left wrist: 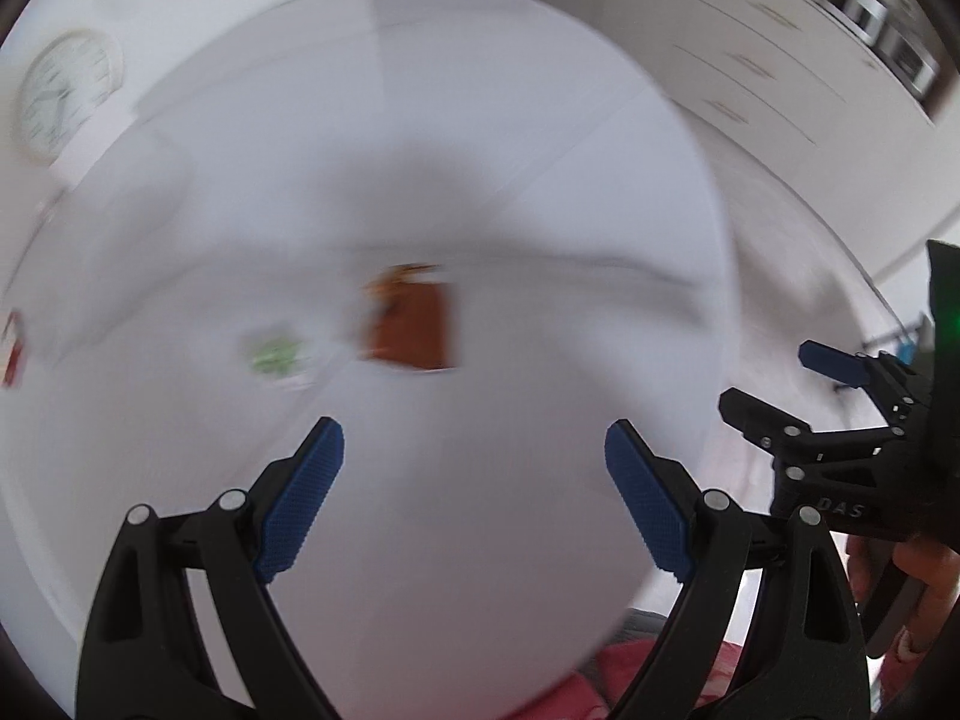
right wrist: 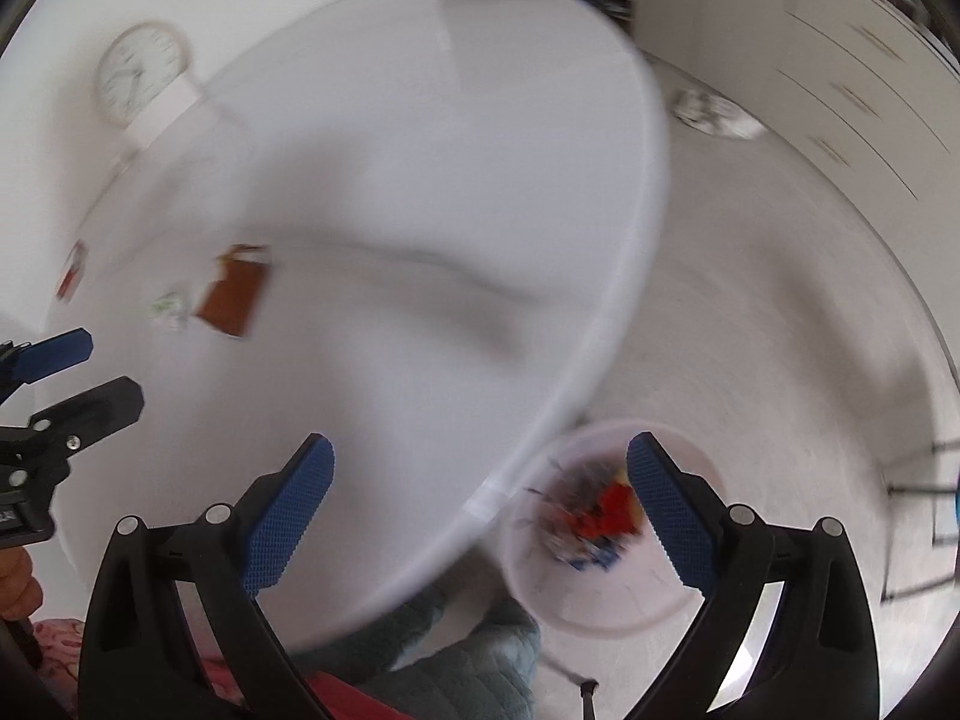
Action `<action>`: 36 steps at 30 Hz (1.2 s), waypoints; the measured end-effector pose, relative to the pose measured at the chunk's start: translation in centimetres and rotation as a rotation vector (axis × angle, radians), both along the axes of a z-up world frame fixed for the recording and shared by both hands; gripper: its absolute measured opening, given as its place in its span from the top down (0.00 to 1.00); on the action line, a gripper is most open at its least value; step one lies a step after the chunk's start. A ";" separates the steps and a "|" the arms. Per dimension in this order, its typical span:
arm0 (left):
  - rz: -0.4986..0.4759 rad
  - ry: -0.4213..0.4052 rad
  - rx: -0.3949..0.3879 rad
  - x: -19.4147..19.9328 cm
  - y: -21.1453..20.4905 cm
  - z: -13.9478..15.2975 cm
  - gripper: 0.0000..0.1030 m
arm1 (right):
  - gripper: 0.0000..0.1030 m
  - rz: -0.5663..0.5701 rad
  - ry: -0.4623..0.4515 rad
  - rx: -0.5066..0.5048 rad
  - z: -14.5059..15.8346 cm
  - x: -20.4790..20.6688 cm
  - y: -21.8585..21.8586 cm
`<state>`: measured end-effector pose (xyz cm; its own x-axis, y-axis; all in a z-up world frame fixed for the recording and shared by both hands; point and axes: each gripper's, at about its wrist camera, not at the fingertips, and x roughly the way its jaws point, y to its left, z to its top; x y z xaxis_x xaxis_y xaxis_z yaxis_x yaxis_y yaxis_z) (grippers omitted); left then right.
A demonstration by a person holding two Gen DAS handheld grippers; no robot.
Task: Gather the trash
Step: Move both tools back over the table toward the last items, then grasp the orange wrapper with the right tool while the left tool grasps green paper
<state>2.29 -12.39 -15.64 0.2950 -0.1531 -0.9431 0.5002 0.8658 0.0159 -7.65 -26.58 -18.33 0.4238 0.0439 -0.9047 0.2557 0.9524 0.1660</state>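
Both views are smeared by motion. A brown wrapper (left wrist: 414, 324) lies on the round white table (left wrist: 480, 120), with a small green and white scrap (left wrist: 273, 355) to its left and a red and white piece (left wrist: 13, 348) at the far left edge. My left gripper (left wrist: 474, 498) hangs open and empty above the table, nearer than the wrapper. In the right wrist view the brown wrapper (right wrist: 235, 293) and green scrap (right wrist: 169, 307) lie far to the left. My right gripper (right wrist: 480, 510) is open and empty over the table's rim, above a white bin (right wrist: 600, 606) holding colourful trash.
A white clock (left wrist: 63, 97) stands on a white block at the table's far left. White drawers (left wrist: 774, 78) line the right wall. The bin stands on pale floor beside the table. A person's teal quilted garment (right wrist: 456, 660) shows under the table edge. The other gripper (left wrist: 840, 414) shows at right.
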 end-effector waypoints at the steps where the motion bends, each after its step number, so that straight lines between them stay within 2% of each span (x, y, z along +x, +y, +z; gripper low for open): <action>1: 0.018 -0.003 0.005 0.5 1.0 -0.1 0.17 | 0.05 0.026 -0.003 0.005 0.0 1.2 1.3; 7: 0.152 0.021 0.005 4.1 7.9 -1.1 0.18 | 0.05 0.097 -0.021 0.036 0.0 7.1 7.3; 13: 0.230 0.051 -0.005 6.6 12.3 -2.6 0.18 | 0.05 0.046 0.004 0.049 -1.0 11.4 10.5; 16: 0.251 0.068 -0.019 7.3 13.5 -3.3 0.18 | 0.06 0.017 0.036 0.018 -1.9 12.9 11.5; 18: 0.262 0.079 -0.031 7.6 14.1 -3.7 0.17 | 0.22 0.011 0.057 0.007 -2.3 13.3 12.1; 23: 0.270 0.097 -0.058 8.2 14.2 -4.3 0.17 | 0.49 0.022 0.077 -0.020 -2.7 13.6 12.8; 28: 0.259 0.105 -0.075 8.5 12.8 -4.5 0.18 | 0.63 0.040 0.049 -0.019 -1.9 12.8 12.3; 29: 0.253 0.105 -0.078 8.5 12.3 -4.5 0.18 | 0.69 0.041 0.046 -0.013 -1.7 12.5 12.0; 36: 0.184 0.092 -0.074 9.5 8.8 -5.2 0.18 | 0.69 0.020 0.005 0.037 -0.4 8.7 8.4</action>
<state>11.80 -3.59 -20.85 0.2380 -0.1743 -0.9555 0.3299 0.9398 -0.0893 1.05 -18.19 -18.71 0.4180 0.0855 -0.9044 0.2380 0.9505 0.1999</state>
